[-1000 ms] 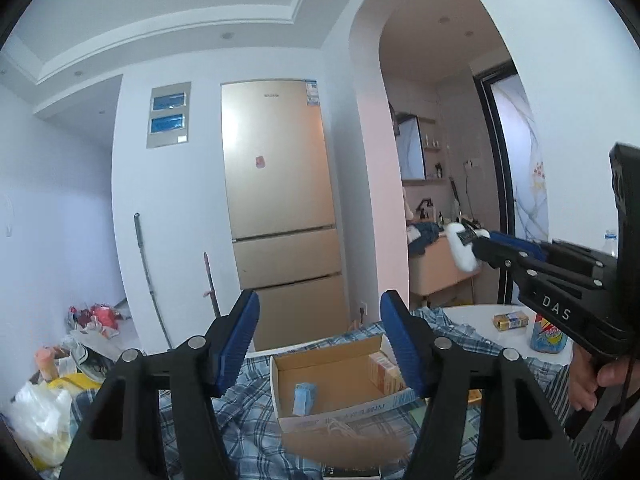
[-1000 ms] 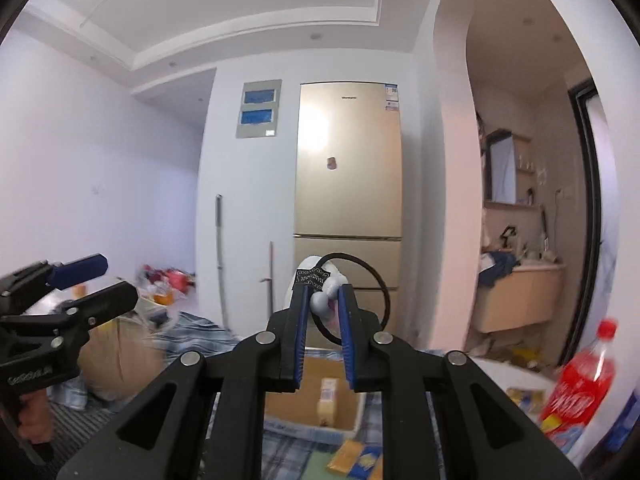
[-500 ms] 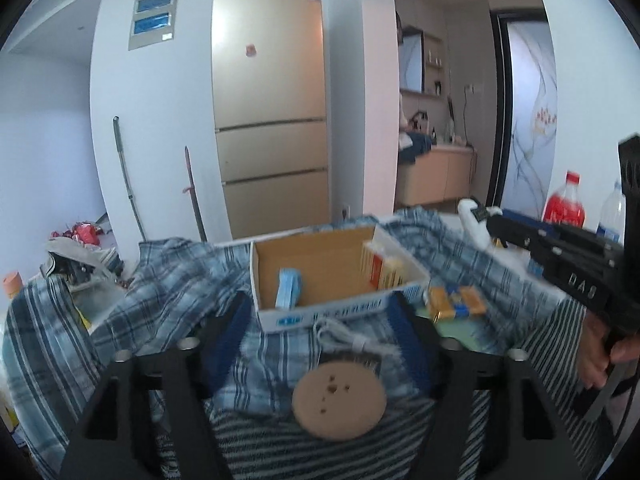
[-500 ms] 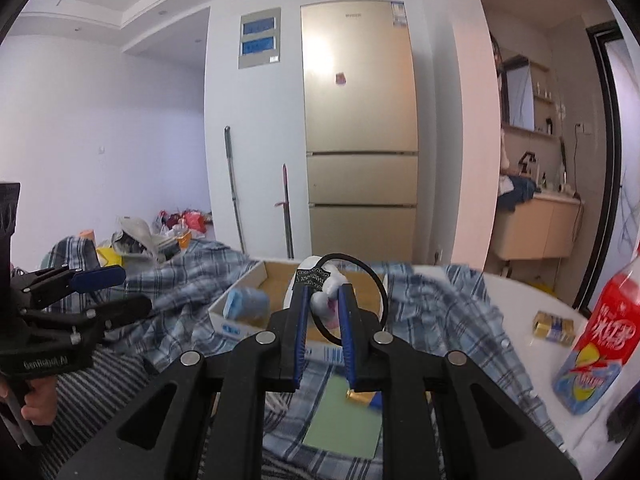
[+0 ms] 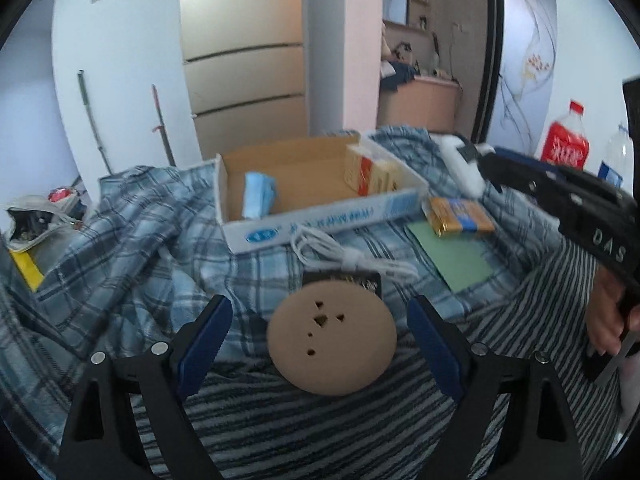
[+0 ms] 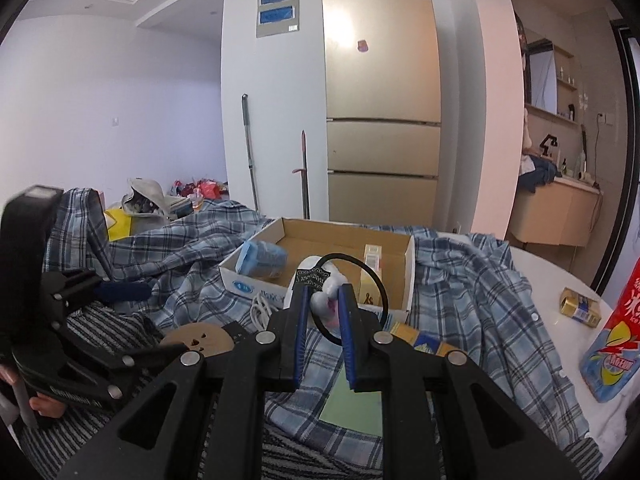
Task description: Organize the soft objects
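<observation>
My right gripper [image 6: 324, 304] is shut on a small white plush toy [image 6: 326, 296] with a black loop and tag, held just in front of the open cardboard box [image 6: 396, 240]. The toy [image 5: 460, 162] and that gripper also show at the right of the left wrist view. My left gripper [image 5: 318, 320] is open and empty, its fingers on either side of a round tan disc [image 5: 332, 344] with small holes. The disc lies on a striped cloth [image 5: 320, 420]. A blue plaid shirt [image 5: 132, 236] spreads under the box [image 5: 320, 216].
The box holds a blue packet [image 5: 258, 196] and a yellow-red carton [image 5: 368, 176]. A white cable [image 5: 340, 252], a green card [image 5: 452, 252] and an orange-blue snack pack [image 5: 456, 216] lie before it. A red bottle [image 6: 616, 340] and gold packet [image 6: 580, 306] stand right.
Both wrist views have tilted down from the ceiling and fridge to the table. The left gripper has come down around the tan disc. The right gripper still holds the plush, now nearer the box.
</observation>
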A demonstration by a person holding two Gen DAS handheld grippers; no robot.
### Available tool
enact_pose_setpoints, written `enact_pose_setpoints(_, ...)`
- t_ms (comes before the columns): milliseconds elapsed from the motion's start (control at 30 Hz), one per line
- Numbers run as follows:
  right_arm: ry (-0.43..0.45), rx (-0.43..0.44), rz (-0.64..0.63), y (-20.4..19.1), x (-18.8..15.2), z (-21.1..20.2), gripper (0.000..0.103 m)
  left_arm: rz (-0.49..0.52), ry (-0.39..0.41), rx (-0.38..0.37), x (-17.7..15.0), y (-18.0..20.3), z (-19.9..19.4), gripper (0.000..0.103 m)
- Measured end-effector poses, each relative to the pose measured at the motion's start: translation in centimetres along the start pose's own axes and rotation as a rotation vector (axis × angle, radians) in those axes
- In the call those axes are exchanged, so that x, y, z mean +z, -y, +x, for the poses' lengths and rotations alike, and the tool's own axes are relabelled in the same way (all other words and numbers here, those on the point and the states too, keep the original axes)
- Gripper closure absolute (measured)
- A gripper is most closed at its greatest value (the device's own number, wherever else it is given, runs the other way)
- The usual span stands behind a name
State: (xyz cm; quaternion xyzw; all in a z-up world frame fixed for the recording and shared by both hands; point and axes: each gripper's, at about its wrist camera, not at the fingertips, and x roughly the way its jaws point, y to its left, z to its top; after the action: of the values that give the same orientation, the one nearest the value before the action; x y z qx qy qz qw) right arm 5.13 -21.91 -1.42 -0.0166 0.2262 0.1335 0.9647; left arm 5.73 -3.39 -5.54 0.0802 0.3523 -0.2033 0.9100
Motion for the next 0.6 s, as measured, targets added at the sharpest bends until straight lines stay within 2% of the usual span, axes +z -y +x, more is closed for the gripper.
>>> enact_pose_setpoints(300,-0.070,0.003,0.000,0.0,-0.6,1.4,0.088,0.024,-0.085,-0.047,-0.1,0.5,1.9,0.012)
enact_pose_setpoints(467,-0.079,0.005,0.000,0.0,-0.7,1.6,0.088,0.041,-0.132,-0.036,-0.3,0.9,2.8,0.013)
enact_pose_setpoints(500,-0.080,0.005,-0.001,0.0,-0.7,1.6,0.088,0.041,-0.138,-0.028,-0.3,0.9,2.9,0.015)
enact_pose_setpoints(533,-0.080,0.005,-0.002,-0.1,-0.7,1.6,0.088,0.042,-0.141,-0.015,-0.3,0.9,2.9,0.021)
enact_pose_setpoints(600,-0.079,0.005,-0.002,0.0,-0.7,1.7,0.088,0.039,-0.138,-0.017,-0.4,0.8,2.9,0.022)
